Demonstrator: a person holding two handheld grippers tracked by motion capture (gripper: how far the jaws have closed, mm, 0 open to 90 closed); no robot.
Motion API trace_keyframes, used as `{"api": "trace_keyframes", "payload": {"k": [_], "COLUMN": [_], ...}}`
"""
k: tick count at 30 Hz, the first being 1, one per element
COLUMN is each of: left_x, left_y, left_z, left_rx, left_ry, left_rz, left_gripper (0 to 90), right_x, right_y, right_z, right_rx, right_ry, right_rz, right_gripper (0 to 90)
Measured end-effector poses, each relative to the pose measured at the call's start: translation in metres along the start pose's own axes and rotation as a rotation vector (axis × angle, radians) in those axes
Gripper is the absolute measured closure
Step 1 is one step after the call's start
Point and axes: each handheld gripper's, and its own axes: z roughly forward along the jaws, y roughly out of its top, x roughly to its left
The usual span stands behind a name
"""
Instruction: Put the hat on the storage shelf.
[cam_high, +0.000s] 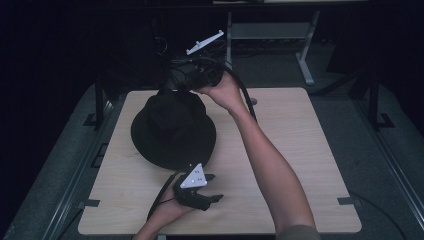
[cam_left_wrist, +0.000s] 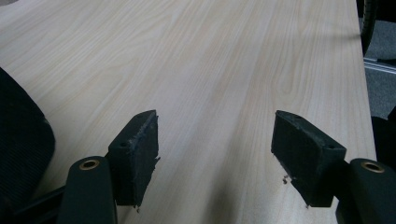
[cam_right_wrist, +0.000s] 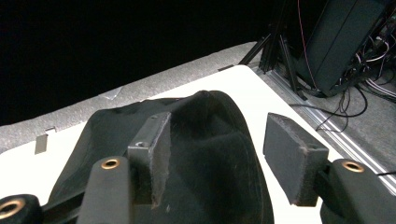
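Note:
A black brimmed hat (cam_high: 172, 130) lies on the pale wooden table (cam_high: 300, 150), left of centre. My right gripper (cam_high: 167, 90) reaches over the hat's far edge, pointing down at the crown. In the right gripper view its jaws (cam_right_wrist: 217, 126) stand open, with the hat's crown (cam_right_wrist: 210, 154) rising between them and the pads not pressing on it. My left gripper (cam_high: 216, 188) rests near the table's front edge, just below the hat's brim, pointing right. In the left gripper view it (cam_left_wrist: 215, 121) is open over bare wood, with a bit of the hat (cam_left_wrist: 21, 154) at the left.
A grey metal stand (cam_high: 305, 55) is behind the table's far edge. Dark equipment and cables (cam_right_wrist: 345, 42) sit on the floor past the table's edge in the right gripper view. Bare wood stretches across the right half of the table.

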Motion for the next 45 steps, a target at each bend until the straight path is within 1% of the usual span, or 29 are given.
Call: {"api": "trace_keyframes", "payload": {"k": [1, 2, 5, 6, 9, 10, 15, 16, 19, 20, 22, 23, 28, 29, 31, 33, 38, 39, 41, 42, 43, 45], "left_x": [0.0, 0.0, 0.0, 0.001, 0.001, 0.002, 0.003, 0.003, 0.003, 0.003, 0.004, 0.004, 0.003, 0.003, 0.003, 0.004, 0.004, 0.004, 0.003, 0.003, 0.003, 0.003], "left_y": [0.0, 0.0, -0.001, -0.001, -0.002, -0.002, -0.002, -0.002, -0.002, -0.003, -0.003, -0.003, -0.004, -0.004, -0.004, -0.004, -0.004, -0.004, -0.005, -0.005, -0.004, -0.004], "left_z": [0.0, 0.0, 0.0, 0.0, -0.001, -0.002, -0.002, -0.002, -0.002, -0.002, -0.002, -0.002, -0.001, -0.001, -0.001, 0.0, 0.001, 0.001, 0.001, 0.002, 0.002, 0.002], "left_rx": [0.0, 0.0, -0.006, -0.01, -0.014, -0.011, -0.015, -0.015, -0.009, -0.005, -0.004, -0.004, -0.007, -0.011, -0.011, -0.014, -0.009, -0.009, -0.008, -0.008, -0.005, -0.002], "left_ry": [0.0, -0.001, 0.004, 0.004, 0.007, 0.008, 0.009, 0.009, 0.011, 0.01, 0.01, 0.01, 0.009, 0.01, 0.008, 0.005, 0.004, 0.003, 0.001, -0.002, -0.003, -0.001], "left_rz": [0.0, -0.001, -0.006, -0.012, -0.019, -0.018, -0.023, -0.021, -0.021, -0.019, -0.025, -0.026, -0.03, -0.034, -0.036, -0.037, -0.038, -0.04, -0.044, -0.047, -0.043, -0.036], "left_gripper": [31.2, 31.1, 30.8, 30.7, 30.4, 30.3, 30.2, 30.2, 30.2, 30.2, 30.2, 30.0, 29.7, 29.6, 29.6, 29.6, 29.4, 29.4, 29.3, 29.1, 29.1, 28.6], "right_x": [0.0, -0.001, -0.002, -0.002, -0.003, -0.004, -0.006, -0.006, -0.008, -0.01, -0.01, -0.01, -0.013, -0.015, -0.015, -0.017, -0.024, -0.026, -0.026, -0.027, -0.027, -0.028], "right_y": [0.0, -0.002, -0.004, -0.005, -0.007, -0.009, -0.013, -0.013, -0.018, -0.021, -0.023, -0.026, -0.039, -0.045, -0.047, -0.054, -0.068, -0.073, -0.075, -0.08, -0.08, -0.086], "right_z": [0.0, -0.004, -0.007, -0.009, -0.015, -0.018, -0.024, -0.025, -0.03, -0.033, -0.034, -0.036, -0.047, -0.051, -0.053, -0.059, -0.067, -0.071, -0.072, -0.075, -0.075, -0.078], "right_rx": [0.0, -0.001, -0.007, -0.014, -0.016, -0.021, -0.03, -0.028, -0.026, -0.029, -0.029, -0.029, -0.036, -0.041, -0.043, -0.057, -0.055, -0.054, -0.054, -0.059, -0.059, -0.062], "right_ry": [0.0, 0.003, -0.002, -0.004, -0.005, -0.006, -0.012, -0.011, -0.004, -0.008, -0.009, -0.008, -0.002, 0.002, 0.003, 0.01, 0.007, 0.001, -0.002, -0.009, -0.009, -0.007], "right_rz": [0.0, 0.004, -0.003, 0.005, 0.006, 0.016, 0.018, 0.029, 0.034, 0.037, 0.032, 0.044, 0.065, 0.067, 0.067, 0.075, 0.095, 0.103, 0.102, 0.107, 0.107, 0.112], "right_gripper": [40.4, 39.4, 39.0, 38.8, 37.9, 37.3, 36.6, 36.4, 35.3, 35.0, 34.5, 34.0, 32.0, 31.1, 30.8, 30.6, 28.8, 27.4, 26.7, 26.5, 26.5, 26.2]}}
